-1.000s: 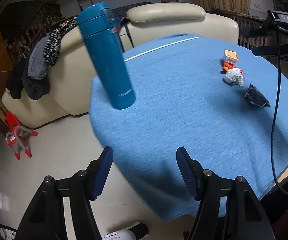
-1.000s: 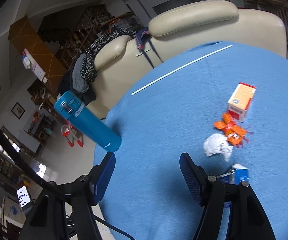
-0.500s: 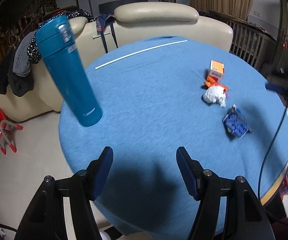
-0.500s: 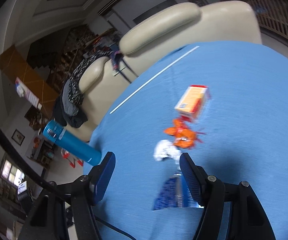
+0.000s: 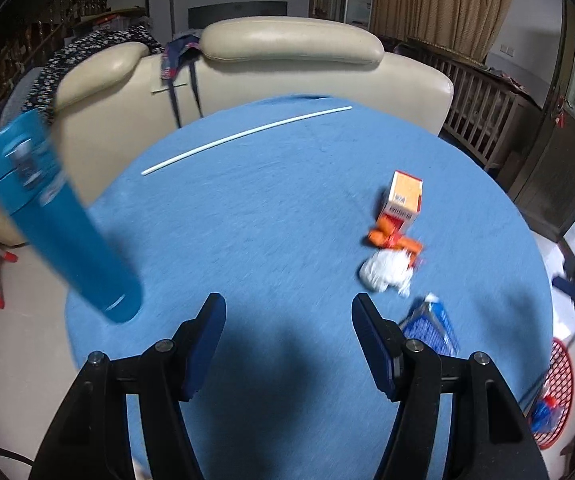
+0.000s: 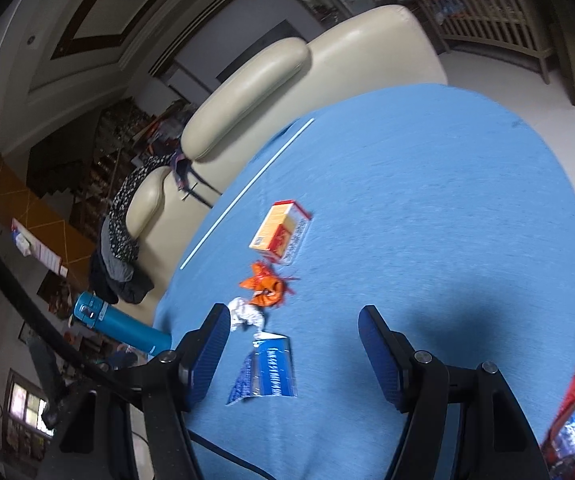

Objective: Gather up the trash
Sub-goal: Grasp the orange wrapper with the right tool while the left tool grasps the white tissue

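Right wrist | blue wrapper (image 6: 265, 372) flattened, crinkled on tablecloth (image 6: 427, 216) | right gripper (image 6: 293, 350) spread | left gripper (image 5: 287, 340) spread

**Round table w/ blue cloth: what's on it**

A round table (image 5: 271, 208) is covered by a blue cloth. A teal flask (image 5: 59, 228) is stood at the left edge. A thin white rod (image 5: 247, 134) is laid across the far side. Four bits of trash are grouped right of centre: an orange-and-white box (image 5: 403, 200), then an orange wrapper (image 5: 393, 239) touching a crumpled white paper (image 5: 385, 272), and a blue packet (image 6: 265, 370) nearest the front edge.
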`<state>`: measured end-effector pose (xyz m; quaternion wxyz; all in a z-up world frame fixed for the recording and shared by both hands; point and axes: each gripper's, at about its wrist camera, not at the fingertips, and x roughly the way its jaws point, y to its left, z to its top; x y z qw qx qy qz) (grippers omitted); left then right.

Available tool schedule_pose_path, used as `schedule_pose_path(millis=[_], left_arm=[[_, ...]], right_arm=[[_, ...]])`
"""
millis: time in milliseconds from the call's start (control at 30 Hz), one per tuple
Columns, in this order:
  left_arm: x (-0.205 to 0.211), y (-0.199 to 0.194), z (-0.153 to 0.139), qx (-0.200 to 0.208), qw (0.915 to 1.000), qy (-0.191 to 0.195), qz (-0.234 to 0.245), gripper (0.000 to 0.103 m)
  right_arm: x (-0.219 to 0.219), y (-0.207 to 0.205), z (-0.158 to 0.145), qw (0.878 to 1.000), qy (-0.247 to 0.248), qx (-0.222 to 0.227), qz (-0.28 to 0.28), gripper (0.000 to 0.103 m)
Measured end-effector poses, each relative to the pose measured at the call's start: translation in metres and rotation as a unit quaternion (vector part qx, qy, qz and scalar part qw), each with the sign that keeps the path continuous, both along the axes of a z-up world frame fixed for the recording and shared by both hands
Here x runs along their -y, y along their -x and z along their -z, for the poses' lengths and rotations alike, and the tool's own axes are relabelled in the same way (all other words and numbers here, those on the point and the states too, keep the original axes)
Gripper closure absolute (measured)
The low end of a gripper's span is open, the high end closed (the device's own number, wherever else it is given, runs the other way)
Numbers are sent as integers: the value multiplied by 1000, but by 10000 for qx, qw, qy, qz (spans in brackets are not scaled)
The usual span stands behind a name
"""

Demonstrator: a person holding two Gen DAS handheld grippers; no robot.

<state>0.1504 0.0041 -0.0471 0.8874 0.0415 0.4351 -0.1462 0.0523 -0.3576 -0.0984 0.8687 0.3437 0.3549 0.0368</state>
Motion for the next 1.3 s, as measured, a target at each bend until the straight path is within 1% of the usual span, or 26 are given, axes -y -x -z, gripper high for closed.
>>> schedule_pose_path(millis=[100, 200, 300, 433, 500, 600, 700, 733, 767, 800, 833, 867, 900, 967, 1067, 1200, 1300], left_arm=[[12, -16, 6, -94, 9998, 169, 90, 36], [27, -32, 19, -364, 9980, 431, 270, 36], [44, -41, 32, -566, 9956, 579, 478, 37], [75, -51, 47, -610, 9927, 453, 937, 36], [90, -58, 56, -715, 9902, 401, 1131, 36], [103, -66, 68, -892, 9868, 388, 1294, 37], [109, -73, 82, -1057, 9846, 443, 1322, 37], [109, -75, 86, -1123, 9838, 473, 1315, 37], [109, -76, 89, -1166, 9831, 517, 1314, 49], [108, -76, 92, -1223, 9820, 541, 1334, 57], [105, -76, 92, -1195, 9823, 534, 1338, 57], [103, -75, 91, -1172, 9822, 576, 1353, 60], [98, -74, 91, -1178, 9818, 633, 1345, 61], [86, -73, 88, -1122, 9841, 668, 1205, 62], [64, -70, 83, -1105, 9858, 740, 1024, 62], [33, -61, 67, -931, 9912, 578, 749, 62], [19, -54, 58, -811, 9932, 536, 640, 62]], right_arm=[[10, 9, 6, 9998, -12, -107, 153, 32], [15, 12, 13, 9995, -6, -220, 231, 32], [16, 9, 17, 9993, -44, -281, 243, 32], [12, 4, 20, 9993, -3, -332, 179, 32], [8, 2, 21, 9992, 30, -368, 141, 32], [4, 1, 23, 9991, 57, -409, 118, 32], [2, -2, 23, 9989, 84, -451, 103, 32], [1, -4, 23, 9989, 110, -458, 80, 32], [-1, -7, 21, 9988, 156, -455, 42, 32], [-4, -11, 20, 9988, 192, -446, 10, 32], [-6, -15, 20, 9988, 219, -436, -33, 32], [-9, -22, 19, 9987, 235, -432, -112, 32], [-13, -30, 18, 9985, 239, -435, -211, 32], [-23, -46, 17, 9979, 290, -418, -409, 32], [-48, -79, 16, 9942, 541, -421, -829, 32], [-85, -127, 24, 9851, 914, -483, -1375, 34], [-115, -163, 39, 9747, 1213, -634, -1767, 34]])
